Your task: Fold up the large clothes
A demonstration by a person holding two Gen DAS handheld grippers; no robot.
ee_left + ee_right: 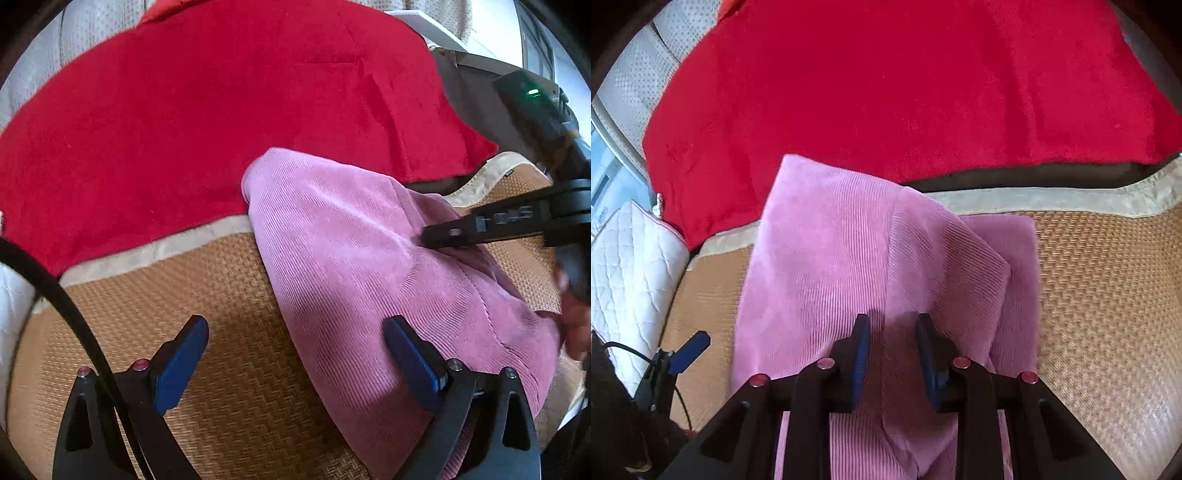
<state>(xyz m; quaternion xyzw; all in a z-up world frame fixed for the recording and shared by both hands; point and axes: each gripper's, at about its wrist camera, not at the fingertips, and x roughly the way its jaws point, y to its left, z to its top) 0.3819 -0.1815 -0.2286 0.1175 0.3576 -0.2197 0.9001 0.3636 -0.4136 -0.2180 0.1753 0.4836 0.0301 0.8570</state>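
Your right gripper (892,332) has its blue pads drawn close together, with a raised ridge of the pink corduroy garment (849,258) running up between them; whether the pads actually pinch the cloth you cannot tell, since shadow fills the gap. Your left gripper (295,339) stands wide apart and holds nothing: one pad hangs over the woven mat (166,295), the other over the garment's edge.

The garment lies folded on the mat, its long axis running from you toward the red blanket (905,92), where its far corner overlaps the red cloth. The ribs follow that same line. In the right wrist view, a second layer juts out to the right at the far end.

In the left wrist view, the right gripper's side bears pale lettering, too blurred to read. A green light (532,91) glows on its body.

The garment's near end is cut off behind both grippers. A white quilted cushion (628,266) sits left of the mat, partly out of frame.
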